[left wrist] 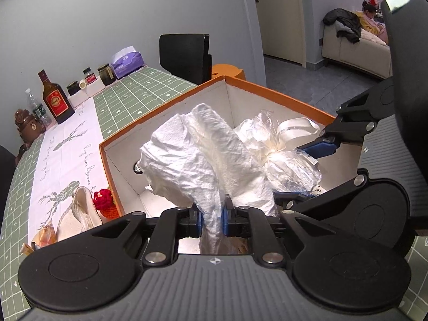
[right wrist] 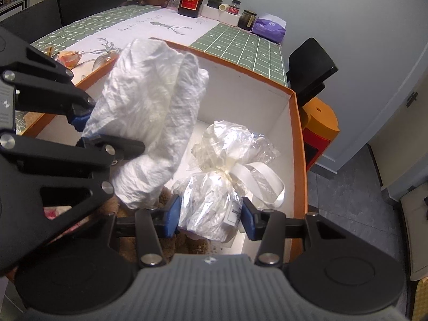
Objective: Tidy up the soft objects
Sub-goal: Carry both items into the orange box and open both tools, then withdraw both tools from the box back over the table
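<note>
1. While both tools hang over the orange box (left wrist: pixel 171 104), the left tool (left wrist: pixel 211 218) is clenched on a crumpled white wrapper (left wrist: pixel 192 155), a bulky, creased bundle that rises above its pads and leans over the box's white inside.
2. Between the blue pads of the right tool (right wrist: pixel 210 215) sits a clear cellophane packet (right wrist: pixel 214 203), tied at the neck with a cream ribbon (right wrist: pixel 256 182) in a bow; the film is wrinkled and glossy, with pale contents and a small printed label low on one side. The pads stand at either side of it, and whether they press on it I cannot tell.
3. Both bundles are inside the box's rim, the wrapper touching or just beside the packet.
4. Only the left wrist view shows the worktop (left wrist: pixel 128 93) beside the box: a red knitted flower (left wrist: pixel 104 199), a cream cloth bag (left wrist: pixel 77 211), and a sofa with a seated person far behind.
5. Only the right wrist view shows the box floor, with brown plush (right wrist: pixel 165 240) beneath the tools, and an orange stool (right wrist: pixel 319 119) beyond the box wall.
6. Both views show a brown bottle (left wrist: pixel 54 99) with a red label, jars and a purple tissue pack (left wrist: pixel 127 62) along the wall.
</note>
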### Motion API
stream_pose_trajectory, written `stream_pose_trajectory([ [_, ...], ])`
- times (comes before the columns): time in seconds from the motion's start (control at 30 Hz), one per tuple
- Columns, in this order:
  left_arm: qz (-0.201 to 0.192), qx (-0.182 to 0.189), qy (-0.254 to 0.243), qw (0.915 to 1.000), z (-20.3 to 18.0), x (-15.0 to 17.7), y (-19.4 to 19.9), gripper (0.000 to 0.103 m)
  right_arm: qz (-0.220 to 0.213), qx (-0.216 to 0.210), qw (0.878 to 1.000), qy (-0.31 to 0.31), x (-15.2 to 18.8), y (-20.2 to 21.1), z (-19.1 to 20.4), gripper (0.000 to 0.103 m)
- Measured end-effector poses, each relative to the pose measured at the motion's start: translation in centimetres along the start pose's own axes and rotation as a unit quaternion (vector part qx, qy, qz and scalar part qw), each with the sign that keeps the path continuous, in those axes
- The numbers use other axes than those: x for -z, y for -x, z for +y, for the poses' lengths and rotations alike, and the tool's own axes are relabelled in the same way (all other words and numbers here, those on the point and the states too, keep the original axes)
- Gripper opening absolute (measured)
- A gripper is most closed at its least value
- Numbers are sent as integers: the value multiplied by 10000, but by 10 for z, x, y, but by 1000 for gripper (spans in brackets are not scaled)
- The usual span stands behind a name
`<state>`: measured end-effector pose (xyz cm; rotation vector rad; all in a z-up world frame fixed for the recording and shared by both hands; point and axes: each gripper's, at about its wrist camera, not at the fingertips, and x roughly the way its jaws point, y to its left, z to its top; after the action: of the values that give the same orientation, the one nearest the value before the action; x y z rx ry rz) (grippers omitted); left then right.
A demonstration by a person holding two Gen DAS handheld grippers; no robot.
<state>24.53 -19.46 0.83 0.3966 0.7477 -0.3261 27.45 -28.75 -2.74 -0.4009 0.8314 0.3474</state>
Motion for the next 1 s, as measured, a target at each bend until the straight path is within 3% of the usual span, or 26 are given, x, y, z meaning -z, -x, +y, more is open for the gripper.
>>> stream_pose_trajectory([
  [0.17, -4, 40, 107, 9999, 4, 4, -3, 17, 14, 65, 9999, 101, 0, 0, 3, 49],
  [0.3, -45, 107, 200, 9997, 10, 4, 4, 28, 30, 134, 9998, 160, 1, 4, 4, 53],
  [0.33, -68, 105, 203, 9997, 11, 3, 5, 33, 37, 145, 9998, 147, 0, 5, 2, 58],
  [0.47, -211, 246, 259, 9991, 14, 1, 15, 56, 105, 165, 9997, 132, 0, 12, 1, 62],
  [0.67, -492, 331, 195, 9981, 18, 0, 38, 72, 126, 379, 9987, 332, 0, 32, 7, 82],
  [1.0, -1400, 520, 432, 9878, 40, 13, 94, 76, -525, 737, 9956, 257, 9, 92, 28, 84],
])
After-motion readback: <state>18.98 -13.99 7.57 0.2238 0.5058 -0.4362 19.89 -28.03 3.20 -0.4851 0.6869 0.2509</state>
